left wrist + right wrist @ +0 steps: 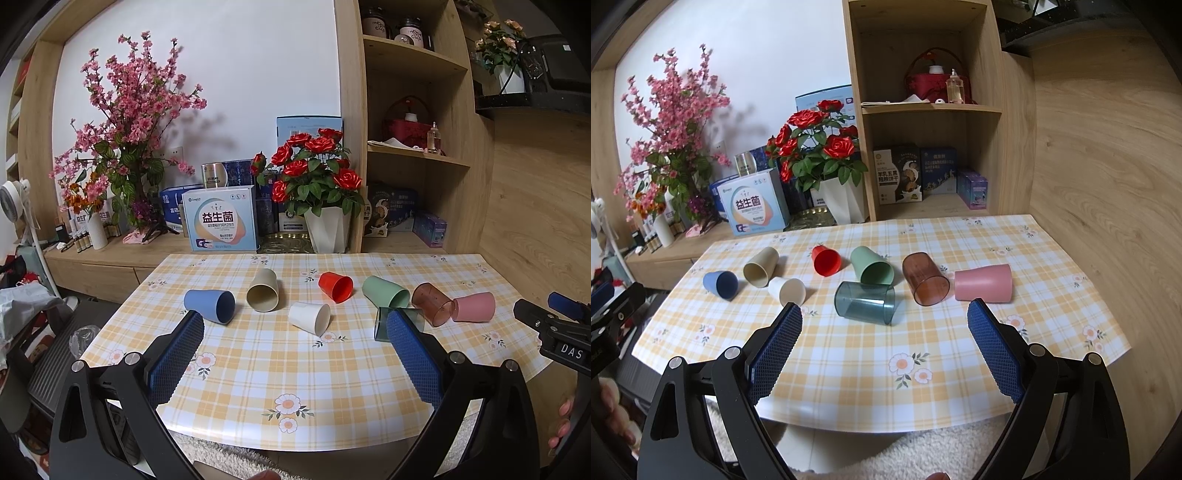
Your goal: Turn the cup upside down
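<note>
Several cups lie on their sides on the checked table: blue, beige, white, red, green, clear teal, clear brown and pink. They also show in the right wrist view, blue, white, pink. My left gripper is open and empty above the table's near half. My right gripper is open and empty, just short of the teal cup.
A sideboard behind the table holds a white pot of red roses, a pink blossom arrangement and boxes. A wooden shelf unit stands at the back right. A wood wall borders the right. A pale rug lies below the near edge.
</note>
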Motion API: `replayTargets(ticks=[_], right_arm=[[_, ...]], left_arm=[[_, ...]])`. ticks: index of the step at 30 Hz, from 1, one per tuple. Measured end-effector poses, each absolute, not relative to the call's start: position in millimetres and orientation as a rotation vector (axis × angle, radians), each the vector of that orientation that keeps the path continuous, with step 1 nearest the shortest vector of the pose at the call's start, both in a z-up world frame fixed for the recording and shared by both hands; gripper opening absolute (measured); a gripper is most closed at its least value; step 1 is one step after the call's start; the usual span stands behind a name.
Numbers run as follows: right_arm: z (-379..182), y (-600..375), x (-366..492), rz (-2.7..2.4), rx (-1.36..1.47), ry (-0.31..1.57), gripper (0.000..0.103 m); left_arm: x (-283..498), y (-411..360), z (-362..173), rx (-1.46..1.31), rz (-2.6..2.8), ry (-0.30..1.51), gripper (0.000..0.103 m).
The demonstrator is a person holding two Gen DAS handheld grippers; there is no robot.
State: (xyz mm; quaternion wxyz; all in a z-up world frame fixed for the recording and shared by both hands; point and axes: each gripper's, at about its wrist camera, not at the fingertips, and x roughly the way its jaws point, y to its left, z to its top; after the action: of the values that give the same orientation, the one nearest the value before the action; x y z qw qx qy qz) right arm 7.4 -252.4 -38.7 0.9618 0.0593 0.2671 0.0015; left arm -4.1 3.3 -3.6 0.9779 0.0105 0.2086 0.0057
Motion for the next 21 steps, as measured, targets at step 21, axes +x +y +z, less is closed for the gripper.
replayTargets(ticks=[21], right_arm=[[-52.9, -295.5, 17.1, -0.04, 0.174, 0.549, 0.088]], left_arm=[[37.0, 38.3, -5.8, -0.03, -0.013, 0.469, 0.097]])
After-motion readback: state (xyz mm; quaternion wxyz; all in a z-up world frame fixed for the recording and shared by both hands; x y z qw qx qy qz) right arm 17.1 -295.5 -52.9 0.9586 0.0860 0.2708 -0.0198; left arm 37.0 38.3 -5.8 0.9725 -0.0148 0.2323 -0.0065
